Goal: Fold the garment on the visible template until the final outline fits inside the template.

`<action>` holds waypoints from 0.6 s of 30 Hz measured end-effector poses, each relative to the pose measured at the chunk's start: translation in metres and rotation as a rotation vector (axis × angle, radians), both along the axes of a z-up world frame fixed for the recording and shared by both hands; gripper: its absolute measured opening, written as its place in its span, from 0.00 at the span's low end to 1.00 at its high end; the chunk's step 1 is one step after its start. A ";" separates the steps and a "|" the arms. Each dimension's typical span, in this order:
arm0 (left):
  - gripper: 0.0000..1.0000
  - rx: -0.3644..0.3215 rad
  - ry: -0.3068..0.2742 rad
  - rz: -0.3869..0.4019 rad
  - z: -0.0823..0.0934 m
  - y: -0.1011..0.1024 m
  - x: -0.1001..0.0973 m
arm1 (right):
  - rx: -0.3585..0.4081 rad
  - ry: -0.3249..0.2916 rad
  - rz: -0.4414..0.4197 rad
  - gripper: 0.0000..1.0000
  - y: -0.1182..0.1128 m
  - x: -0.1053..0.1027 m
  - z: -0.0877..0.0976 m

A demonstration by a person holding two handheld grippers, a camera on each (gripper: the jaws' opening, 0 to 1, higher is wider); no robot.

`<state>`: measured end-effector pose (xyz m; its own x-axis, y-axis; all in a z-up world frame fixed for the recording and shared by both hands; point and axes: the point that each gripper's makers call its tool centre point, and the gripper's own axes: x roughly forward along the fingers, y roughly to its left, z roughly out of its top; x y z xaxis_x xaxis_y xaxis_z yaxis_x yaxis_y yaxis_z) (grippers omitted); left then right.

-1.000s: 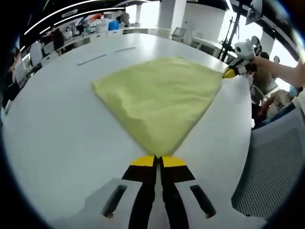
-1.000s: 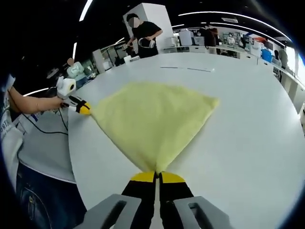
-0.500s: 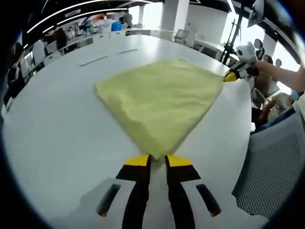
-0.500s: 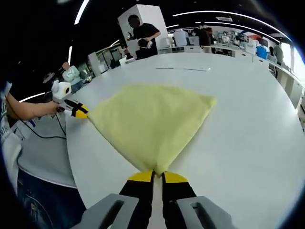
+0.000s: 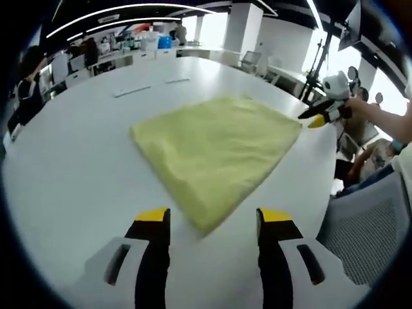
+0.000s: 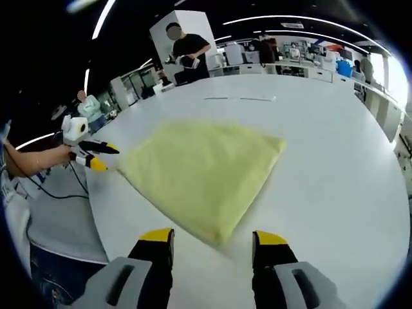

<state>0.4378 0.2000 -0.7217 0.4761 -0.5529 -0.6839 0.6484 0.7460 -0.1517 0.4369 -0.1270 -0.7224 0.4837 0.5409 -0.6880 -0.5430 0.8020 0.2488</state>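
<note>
Left gripper point(image 5: 209, 219) wide apart, holding nothing, just short of the yellow cloth point(image 5: 215, 148). Right gripper point(image 6: 212, 237) also apart, cloth flat on the white table point(image 6: 335, 167).

Pale yellow cloth on a white table, black-and-yellow grippers

The cloth point(image 5: 215, 151) is a plain pale yellow-green, with no print, only soft shading in its nap; the right gripper view shows it point(image 6: 199, 170) in the same hue. The table point(image 5: 71, 174) is plain glossy white with two thin grey strips far off. The left gripper point(image 5: 209, 222) has black jaws capped in bright yellow on a light grey body; the right gripper point(image 6: 211, 241) is coloured alike. The chair point(image 5: 364, 222) is grey mesh. A standing person's top point(image 6: 187, 46) is black. A sleeve point(image 6: 51, 212) is light grey over dark blue trousers point(image 6: 55, 277).
</note>
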 end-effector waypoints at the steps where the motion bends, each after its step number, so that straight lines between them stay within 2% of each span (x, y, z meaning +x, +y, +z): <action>1: 0.56 -0.003 0.004 -0.001 0.001 -0.001 -0.001 | -0.002 -0.003 0.002 0.52 0.001 0.000 0.002; 3: 0.63 -0.026 0.010 -0.021 0.005 -0.007 -0.005 | -0.003 -0.012 0.005 0.55 0.002 -0.001 0.007; 7: 0.68 -0.026 0.009 -0.044 0.013 -0.014 -0.011 | 0.007 -0.034 0.020 0.63 0.010 -0.005 0.021; 13: 0.79 -0.045 -0.005 -0.039 0.030 -0.018 -0.015 | -0.001 -0.072 0.048 0.73 0.019 -0.009 0.040; 18: 0.87 -0.056 -0.014 -0.032 0.040 -0.020 -0.019 | -0.017 -0.080 0.075 0.81 0.022 -0.012 0.049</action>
<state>0.4183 0.1803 -0.6819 0.4670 -0.6052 -0.6447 0.6743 0.7154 -0.1831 0.4245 -0.1053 -0.6738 0.4955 0.5667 -0.6582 -0.6194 0.7618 0.1896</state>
